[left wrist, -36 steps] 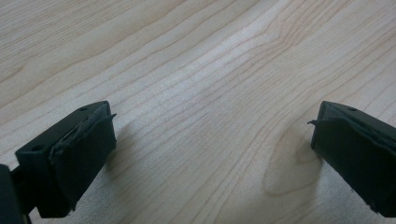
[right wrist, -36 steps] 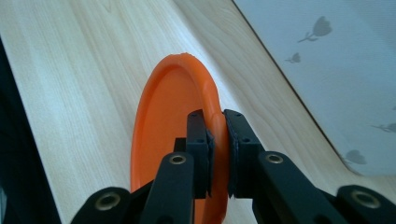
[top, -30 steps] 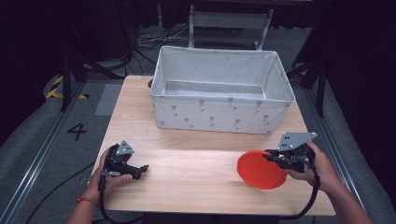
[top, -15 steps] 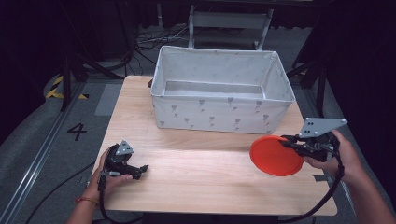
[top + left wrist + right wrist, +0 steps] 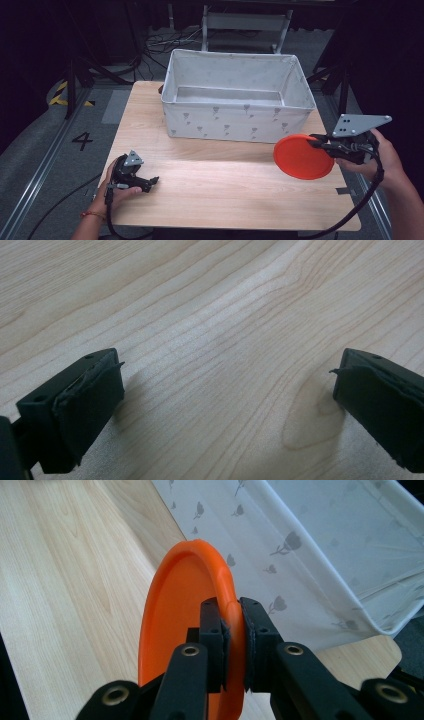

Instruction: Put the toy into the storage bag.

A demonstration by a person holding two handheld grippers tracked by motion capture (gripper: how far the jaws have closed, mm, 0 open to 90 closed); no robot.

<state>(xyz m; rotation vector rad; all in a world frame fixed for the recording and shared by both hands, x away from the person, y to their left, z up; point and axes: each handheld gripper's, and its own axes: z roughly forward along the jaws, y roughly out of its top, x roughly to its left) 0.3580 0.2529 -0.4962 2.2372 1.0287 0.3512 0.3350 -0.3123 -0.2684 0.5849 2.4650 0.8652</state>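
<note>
An orange plate [image 5: 302, 156] hangs tilted above the right side of the wooden table [image 5: 220, 185], in front of the box's right corner. My right gripper [image 5: 320, 144] is shut on its rim; in the right gripper view the two black pads clamp the orange plate [image 5: 175, 615] edge-on at the right gripper [image 5: 233, 630]. My left gripper [image 5: 150, 182] rests on the table at the front left, held by a hand. Seen in the left gripper view, my left gripper [image 5: 225, 390] has its jaws wide apart over bare wood, with nothing between them.
A white fabric box [image 5: 235, 127] with a grey tulip print stands open at the back middle of the table; its wall [image 5: 300, 555] is close behind the plate. A strip of tape [image 5: 345, 190] lies near the right front edge. Cables trail from both grippers.
My right gripper has lifted the orange plate off the table and carried it up and to the right, tilting it on edge. The left gripper has stayed where it was.
</note>
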